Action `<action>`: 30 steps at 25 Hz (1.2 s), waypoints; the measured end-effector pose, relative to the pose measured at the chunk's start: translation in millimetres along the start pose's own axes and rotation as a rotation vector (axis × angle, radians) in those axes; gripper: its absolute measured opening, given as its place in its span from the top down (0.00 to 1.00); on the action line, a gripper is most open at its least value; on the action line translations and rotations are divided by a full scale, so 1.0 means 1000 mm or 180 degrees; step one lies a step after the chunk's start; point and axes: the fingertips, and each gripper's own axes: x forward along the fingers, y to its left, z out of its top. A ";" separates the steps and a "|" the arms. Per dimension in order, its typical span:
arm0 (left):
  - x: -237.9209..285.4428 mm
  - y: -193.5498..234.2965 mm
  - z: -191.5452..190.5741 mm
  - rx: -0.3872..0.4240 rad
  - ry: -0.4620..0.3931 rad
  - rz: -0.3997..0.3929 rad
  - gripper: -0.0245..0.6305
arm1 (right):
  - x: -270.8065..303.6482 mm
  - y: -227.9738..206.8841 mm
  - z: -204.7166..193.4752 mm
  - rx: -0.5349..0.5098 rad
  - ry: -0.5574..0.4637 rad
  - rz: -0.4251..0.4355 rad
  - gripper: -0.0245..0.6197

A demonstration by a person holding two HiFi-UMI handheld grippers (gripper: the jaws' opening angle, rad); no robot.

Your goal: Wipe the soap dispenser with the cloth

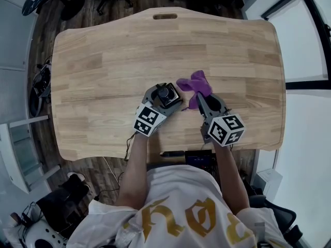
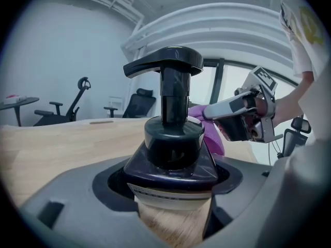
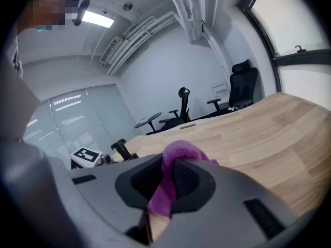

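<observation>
My left hand-held gripper clamps the soap dispenser, upright on the tabletop; just beside it, my right hand-held gripper pinches the purple cloth.

Wooden table, slot near its far edge. Beyond the table, black office chair and round side stand.

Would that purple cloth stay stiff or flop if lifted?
Probably floppy: the purple cloth crumples and droops where the right claw pinches it. Likely light too; a small pinch seems to hold it.
</observation>
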 end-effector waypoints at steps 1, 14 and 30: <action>-0.003 0.000 0.005 0.0013 -0.0023 -0.0014 0.39 | -0.002 0.002 0.001 -0.0009 -0.0013 0.0006 0.90; -0.044 -0.034 0.049 0.0360 -0.0036 -0.0509 0.39 | -0.032 0.036 0.015 -0.0205 -0.0157 0.0155 0.90; -0.089 -0.059 0.122 0.0700 -0.0164 -0.1071 0.39 | -0.062 0.099 0.056 -0.0573 -0.0392 0.0939 0.90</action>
